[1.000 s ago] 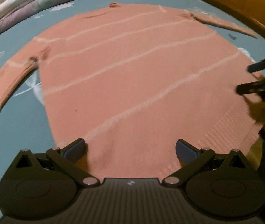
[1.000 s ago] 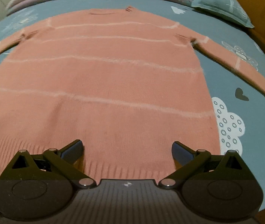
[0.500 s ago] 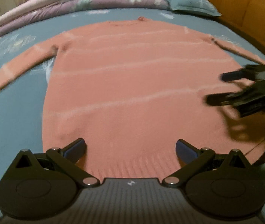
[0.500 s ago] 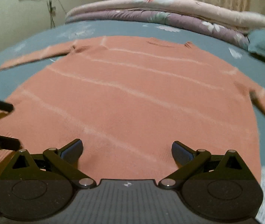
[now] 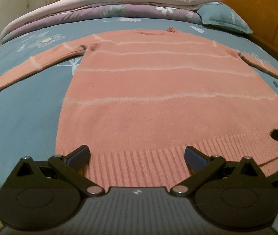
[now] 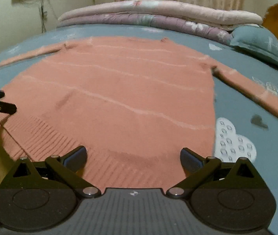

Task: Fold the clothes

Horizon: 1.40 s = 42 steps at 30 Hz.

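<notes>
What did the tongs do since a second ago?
Both tongs, left and right, pulled back and tipped up toward the hem of the pink sweater, so the folded quilts came into view. Nothing was grabbed; the sweater stayed flat, both tongs open.

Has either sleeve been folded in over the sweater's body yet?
No. In the left wrist view the sweater lies flat, with both sleeves stretched outward on the bedsheet.

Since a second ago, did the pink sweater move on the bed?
No. The sweater lies spread flat on the blue sheet, its hem corner beside the same white cloud print; only the cameras shifted.
</notes>
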Tool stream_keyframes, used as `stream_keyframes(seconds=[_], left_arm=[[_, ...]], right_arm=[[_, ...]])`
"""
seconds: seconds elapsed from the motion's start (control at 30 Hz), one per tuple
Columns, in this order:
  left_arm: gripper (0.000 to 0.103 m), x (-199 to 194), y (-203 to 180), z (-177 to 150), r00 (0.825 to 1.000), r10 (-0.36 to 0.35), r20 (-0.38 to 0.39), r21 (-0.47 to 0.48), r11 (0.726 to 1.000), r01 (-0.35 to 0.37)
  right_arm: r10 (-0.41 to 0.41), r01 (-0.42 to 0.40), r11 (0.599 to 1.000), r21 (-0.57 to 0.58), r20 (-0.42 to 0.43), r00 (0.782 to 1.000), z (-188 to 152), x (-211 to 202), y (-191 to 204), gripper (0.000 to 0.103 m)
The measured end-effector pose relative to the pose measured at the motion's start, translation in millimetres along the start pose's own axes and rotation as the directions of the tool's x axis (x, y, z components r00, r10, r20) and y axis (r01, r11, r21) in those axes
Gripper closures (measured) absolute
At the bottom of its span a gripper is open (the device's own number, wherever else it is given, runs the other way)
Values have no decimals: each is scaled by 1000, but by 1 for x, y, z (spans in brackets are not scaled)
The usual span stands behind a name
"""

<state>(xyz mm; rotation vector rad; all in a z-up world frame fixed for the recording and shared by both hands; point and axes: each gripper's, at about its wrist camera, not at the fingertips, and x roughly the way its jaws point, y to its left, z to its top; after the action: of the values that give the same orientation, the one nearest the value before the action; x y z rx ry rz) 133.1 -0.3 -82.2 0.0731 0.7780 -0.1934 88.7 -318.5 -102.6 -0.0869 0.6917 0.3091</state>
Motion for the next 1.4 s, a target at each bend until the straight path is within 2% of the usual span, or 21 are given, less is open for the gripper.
stream_keyframes(seconds=[0.13, 0.23, 0.33, 0.43, 0.67, 0.8, 0.97, 1.17, 1.3, 1.4], left_arm=[[1, -8, -11, -1, 1000, -9, 20, 11, 1000, 9], [1, -13, -19, -3, 999, -16, 33, 19, 1000, 16], [1, -13, -26, -8, 999, -21, 37, 25, 999, 20], [1, -12, -32, -14, 999, -25, 41, 31, 999, 24], [1, -11, -47, -27, 998, -35, 50, 45, 998, 33], [1, -15, -56, -29, 1000, -6, 23, 67, 998, 4], [1, -18, -65, -16, 999, -16, 47, 104, 995, 11], [1, -1, -79, 12, 996, -35, 80, 151, 988, 22], [0, 17, -80, 4, 999, -26, 26, 94, 995, 23], [1, 10, -72, -6, 998, -49, 35, 37, 998, 47]], right_arm=[[33, -35, 999, 24, 49, 998, -22, -26, -10, 0], [17, -16, 1000, -22, 40, 999, -16, -31, 1, 0], [40, -37, 999, -36, 76, 996, -5, -27, 12, 0], [28, -27, 999, -40, 38, 999, 2, -9, 22, 0], [51, -51, 999, 1, 52, 997, -10, -9, 11, 0], [46, -47, 999, 5, 57, 997, -11, -9, 12, 0], [40, -40, 999, 9, 76, 996, -15, -10, 15, 0], [28, -30, 999, 19, 90, 996, -17, -11, 17, 0], [21, -23, 1000, 21, 93, 995, -18, -13, 18, 0], [29, -31, 999, 22, 80, 996, -17, -16, 15, 0]])
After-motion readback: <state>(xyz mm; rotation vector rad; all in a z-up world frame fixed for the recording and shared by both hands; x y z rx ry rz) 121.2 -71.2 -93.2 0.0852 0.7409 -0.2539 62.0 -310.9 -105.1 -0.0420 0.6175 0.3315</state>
